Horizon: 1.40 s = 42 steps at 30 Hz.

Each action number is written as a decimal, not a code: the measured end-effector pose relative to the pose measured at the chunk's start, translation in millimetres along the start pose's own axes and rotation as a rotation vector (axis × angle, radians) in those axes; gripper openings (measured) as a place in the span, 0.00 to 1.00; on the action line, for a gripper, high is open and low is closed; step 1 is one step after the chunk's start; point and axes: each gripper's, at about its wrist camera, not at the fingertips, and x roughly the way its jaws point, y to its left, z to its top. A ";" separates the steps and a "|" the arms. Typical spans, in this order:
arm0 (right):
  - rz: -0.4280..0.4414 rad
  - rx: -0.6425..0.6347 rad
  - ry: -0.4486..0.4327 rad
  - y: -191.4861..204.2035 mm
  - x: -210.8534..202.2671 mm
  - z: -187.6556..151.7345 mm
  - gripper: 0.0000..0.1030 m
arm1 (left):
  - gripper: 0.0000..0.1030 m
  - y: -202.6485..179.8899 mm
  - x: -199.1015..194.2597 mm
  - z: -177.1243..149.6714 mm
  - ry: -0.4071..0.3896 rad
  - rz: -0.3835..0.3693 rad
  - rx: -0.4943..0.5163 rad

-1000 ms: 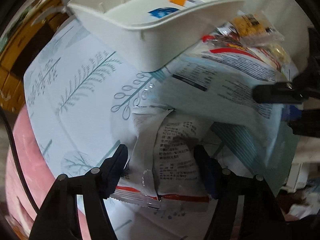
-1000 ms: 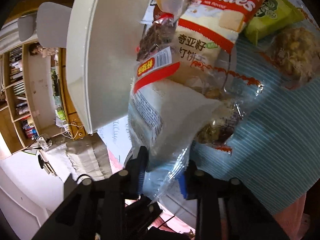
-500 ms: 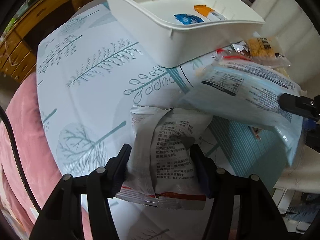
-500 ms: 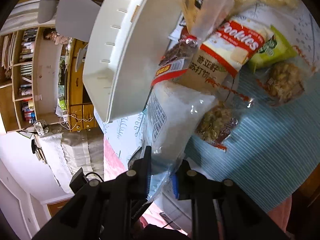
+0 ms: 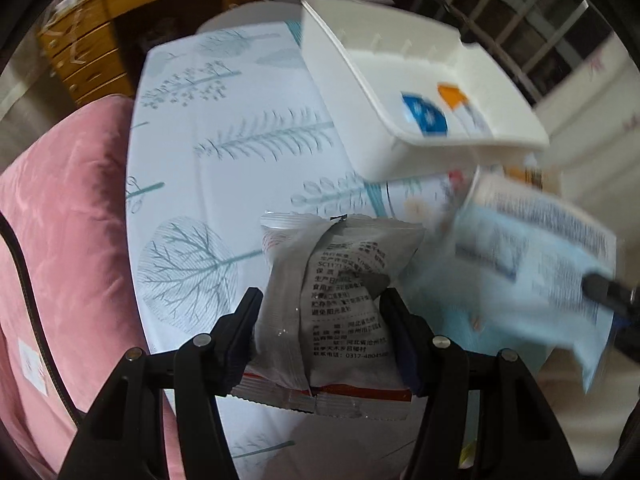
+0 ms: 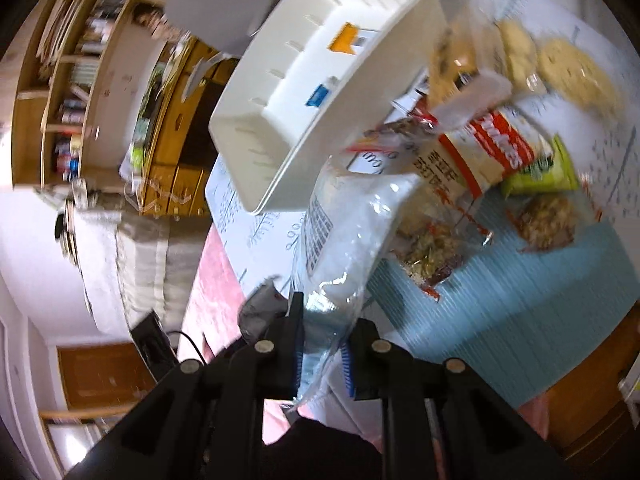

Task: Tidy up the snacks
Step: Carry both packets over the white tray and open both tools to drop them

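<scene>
My left gripper point(image 5: 320, 312) is shut on a silver-white snack packet point(image 5: 340, 304) with black print and a red bottom seam, held above the tree-patterned tablecloth point(image 5: 224, 152). The right gripper point(image 6: 324, 344) is shut on the lower end of a clear and pale blue snack bag point(image 6: 352, 236), which hangs lifted over the table; the same bag point(image 5: 536, 248) shows blurred at the right of the left wrist view. A white plastic bin point(image 5: 404, 92) stands beyond, holding a blue packet point(image 5: 424, 114) and an orange one point(image 5: 452, 94). In the right wrist view the bin point(image 6: 288, 120) is at upper centre.
Several loose snacks lie right of the bin: a red cookies pack point(image 6: 504, 148), a green packet point(image 6: 540, 172), clear bags of round biscuits point(image 6: 572, 68). A pink cushion point(image 5: 60, 248) borders the table's left edge. Wooden drawers point(image 5: 88, 44) and shelves point(image 6: 68, 92) stand behind.
Both grippers have risen and rolled, each carrying its packet up off the table. The left jaws closed in on the silver packet; the right jaws tightened on the bag's end.
</scene>
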 end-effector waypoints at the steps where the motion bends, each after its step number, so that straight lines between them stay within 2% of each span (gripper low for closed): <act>1: -0.008 -0.033 0.007 3.8 -3.7 2.5 0.14 | 0.57 -1.0 -4.3 2.7 -0.014 0.001 -0.019; 8: -0.023 -0.261 0.004 33.8 -31.7 20.9 0.12 | 0.57 -23.7 -25.7 29.4 -0.121 0.008 -0.119; 16: -0.022 -0.540 -0.058 65.2 -68.5 53.4 0.11 | 0.57 -56.0 -54.9 59.6 -0.251 0.012 -0.200; 27: -0.007 -0.747 -0.153 82.0 -92.2 121.0 0.10 | 0.57 -107.5 -56.4 103.9 -0.337 0.051 -0.207; 35: -0.026 -0.828 -0.189 83.9 -79.2 163.3 0.10 | 0.57 -138.1 -51.8 139.5 -0.381 0.040 -0.173; 37: -0.058 -0.816 -0.171 81.5 -69.2 174.3 0.16 | 0.59 -146.3 -47.1 147.0 -0.356 0.050 -0.148; 38: -0.077 -0.806 -0.165 80.6 -65.3 178.3 0.17 | 0.64 -149.6 -44.9 149.4 -0.343 0.059 -0.142; 39: -0.088 -0.790 -0.150 78.2 -60.8 183.2 0.24 | 0.71 -152.8 -42.5 151.2 -0.332 0.066 -0.139; 40: -0.083 -0.770 -0.138 75.0 -58.5 187.0 0.36 | 0.84 -155.6 -40.2 152.2 -0.321 0.072 -0.140; 42: -0.060 -0.739 -0.135 68.9 -58.2 190.4 0.45 | 0.86 -159.5 -38.5 151.1 -0.317 0.073 -0.143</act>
